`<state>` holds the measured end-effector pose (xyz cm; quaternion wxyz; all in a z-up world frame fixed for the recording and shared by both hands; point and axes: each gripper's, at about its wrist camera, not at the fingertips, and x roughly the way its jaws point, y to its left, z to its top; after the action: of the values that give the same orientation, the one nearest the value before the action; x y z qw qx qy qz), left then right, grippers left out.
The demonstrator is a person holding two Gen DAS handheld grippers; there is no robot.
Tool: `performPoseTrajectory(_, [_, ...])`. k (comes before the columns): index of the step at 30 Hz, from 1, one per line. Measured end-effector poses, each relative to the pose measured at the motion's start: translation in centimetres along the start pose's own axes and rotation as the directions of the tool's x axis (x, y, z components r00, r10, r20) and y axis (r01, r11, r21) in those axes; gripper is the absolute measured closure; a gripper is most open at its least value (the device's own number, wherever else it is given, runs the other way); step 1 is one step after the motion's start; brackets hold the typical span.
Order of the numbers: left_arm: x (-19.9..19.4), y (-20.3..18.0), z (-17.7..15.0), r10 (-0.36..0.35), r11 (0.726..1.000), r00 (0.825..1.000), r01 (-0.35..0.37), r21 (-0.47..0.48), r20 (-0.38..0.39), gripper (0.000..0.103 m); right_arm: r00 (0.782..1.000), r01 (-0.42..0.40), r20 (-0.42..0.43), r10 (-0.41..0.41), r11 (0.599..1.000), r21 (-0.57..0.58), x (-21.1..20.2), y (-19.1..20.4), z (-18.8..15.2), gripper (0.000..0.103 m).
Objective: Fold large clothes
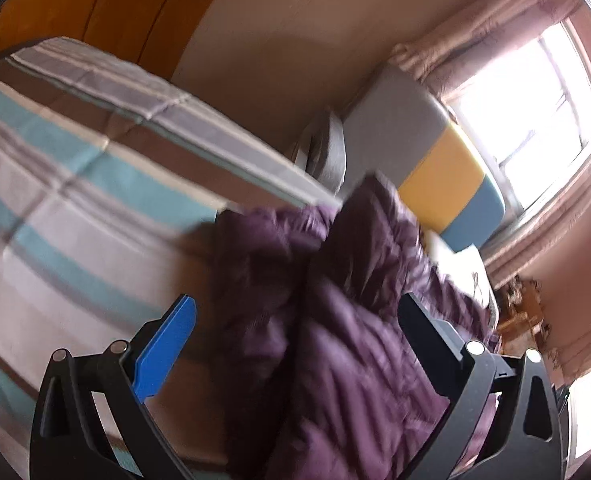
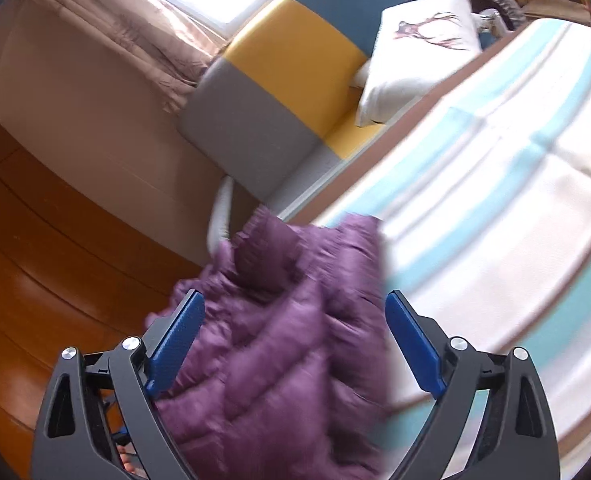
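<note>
Purple and puffy, the quilted jacket [image 1: 335,320] is laid at the edge of the striped bed [image 1: 75,184]. The left gripper [image 1: 295,320] and right gripper [image 2: 295,316] are spread wide, with nothing held. It looks soft, light and slippery; a hem corner should be pinched.

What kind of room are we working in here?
Most likely a bedroom: a bed with a striped sheet, a white pillow against the padded headboard, and a curtained window.
</note>
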<state>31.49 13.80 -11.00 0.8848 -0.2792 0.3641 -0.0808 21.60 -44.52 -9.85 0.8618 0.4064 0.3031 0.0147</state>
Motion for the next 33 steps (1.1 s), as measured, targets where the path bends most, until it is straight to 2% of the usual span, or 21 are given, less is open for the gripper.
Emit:
performPoseTrajectory(3, [0.3, 0.4, -1.7, -0.029, 1.0, 0.998, 0.029, -0.002, -0.049, 0.002, 0.998, 0.034, -0.051, -0.034, 0.999, 0.002, 0.2, -1.5, -1.1, 0.012])
performPoseTrajectory(7, [1.0, 0.1, -3.1, -0.053, 0.999, 0.993, 0.054, 0.004, -0.107, 0.002, 0.994, 0.015, -0.107, -0.013, 1.0, 0.018, 1.4, -2.2, -2.3, 0.012])
performPoseTrajectory(14, [2.3, -0.7, -4.3, -0.065, 0.998, 0.985, 0.067, 0.004, -0.159, 0.006, 0.99, -0.01, -0.139, 0.009, 1.0, -0.006, 3.1, -1.4, -3.7, 0.012])
performPoseTrajectory(15, [2.2, -0.7, -4.5, -0.057, 0.998, 0.986, 0.06, 0.013, -0.157, 0.008, 0.989, -0.019, -0.15, 0.016, 1.0, -0.019, 3.2, -1.3, -4.0, 0.012])
performPoseTrajectory(16, [2.2, -0.9, -4.7, -0.055, 0.998, 0.986, 0.06, 0.025, -0.155, 0.015, 0.988, -0.02, -0.155, 0.016, 0.999, -0.029, 3.4, -0.9, -4.2, 0.012])
performPoseTrajectory(19, [2.3, -1.4, -5.1, -0.04, 0.998, 0.987, 0.046, 0.038, -0.154, 0.023, 0.985, -0.018, -0.171, 0.004, 0.997, -0.079, 4.1, 0.0, -4.8, 0.017])
performPoseTrajectory(20, [2.3, -1.5, -5.2, -0.042, 0.998, 0.987, 0.048, 0.038, -0.154, 0.026, 0.985, -0.018, -0.17, 0.003, 0.996, -0.087, 4.0, 0.1, -5.1, 0.021])
performPoseTrajectory(21, [2.3, -1.5, -5.2, -0.047, 0.998, 0.986, 0.053, 0.036, -0.157, 0.031, 0.984, -0.026, -0.176, 0.01, 0.996, -0.088, 4.2, 0.1, -5.2, 0.031])
performPoseTrajectory(23, [2.2, -1.5, -5.5, -0.055, 0.998, 0.986, 0.061, 0.033, -0.159, 0.041, 0.982, -0.038, -0.185, 0.024, 0.996, -0.074, 4.3, -0.1, -5.4, 0.039])
performPoseTrajectory(24, [2.3, -1.5, -5.7, -0.068, 0.997, 0.984, 0.074, 0.033, -0.166, 0.049, 0.982, -0.053, -0.185, 0.04, 0.996, -0.068, 4.2, -0.1, -5.6, 0.047])
performPoseTrajectory(28, [2.0, -2.4, -6.6, -0.059, 0.995, 0.986, 0.071, 0.073, -0.159, 0.064, 0.983, -0.068, -0.177, 0.053, 0.995, -0.075, 3.7, -0.2, -6.0, 0.06])
performPoseTrajectory(33, [1.1, -2.9, -7.2, -0.068, 0.993, 0.988, 0.08, 0.083, -0.138, 0.074, 0.982, -0.089, -0.173, 0.074, 0.993, -0.081, 2.8, 0.0, -5.8, 0.073])
